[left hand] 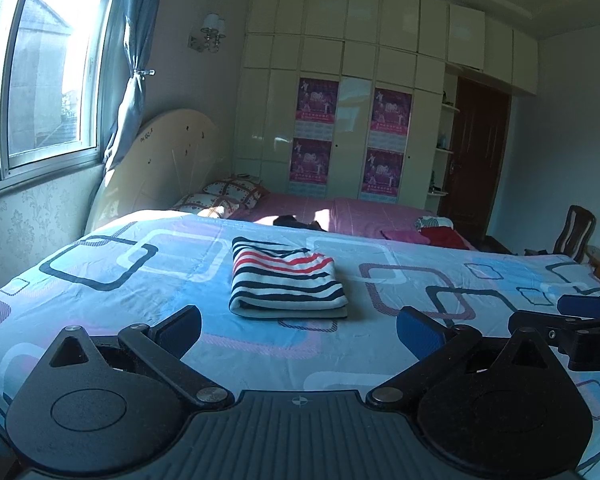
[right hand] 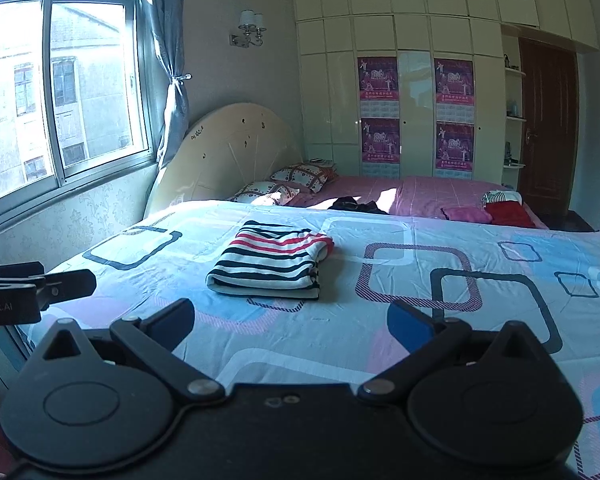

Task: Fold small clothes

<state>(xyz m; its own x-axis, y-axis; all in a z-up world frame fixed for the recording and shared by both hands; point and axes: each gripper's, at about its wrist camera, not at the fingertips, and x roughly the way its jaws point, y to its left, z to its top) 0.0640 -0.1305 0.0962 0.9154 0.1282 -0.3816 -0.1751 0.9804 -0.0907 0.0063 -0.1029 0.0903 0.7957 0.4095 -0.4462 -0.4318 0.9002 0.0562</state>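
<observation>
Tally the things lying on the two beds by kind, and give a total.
Folded striped garment on the patterned sheet: 1
Pillows at the headboard: 2
Dark clothes on the pink bed: 1 heap
Pink item: 1
Red garment, with a striped piece behind it: 2
Total: 7

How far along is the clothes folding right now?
Done: the striped shirt lies folded in a neat rectangle on the patterned sheet. In hand: nothing; the left claw and right claw are open and empty. Possibly left: red and pink clothes farther back, which look unfolded.
</observation>
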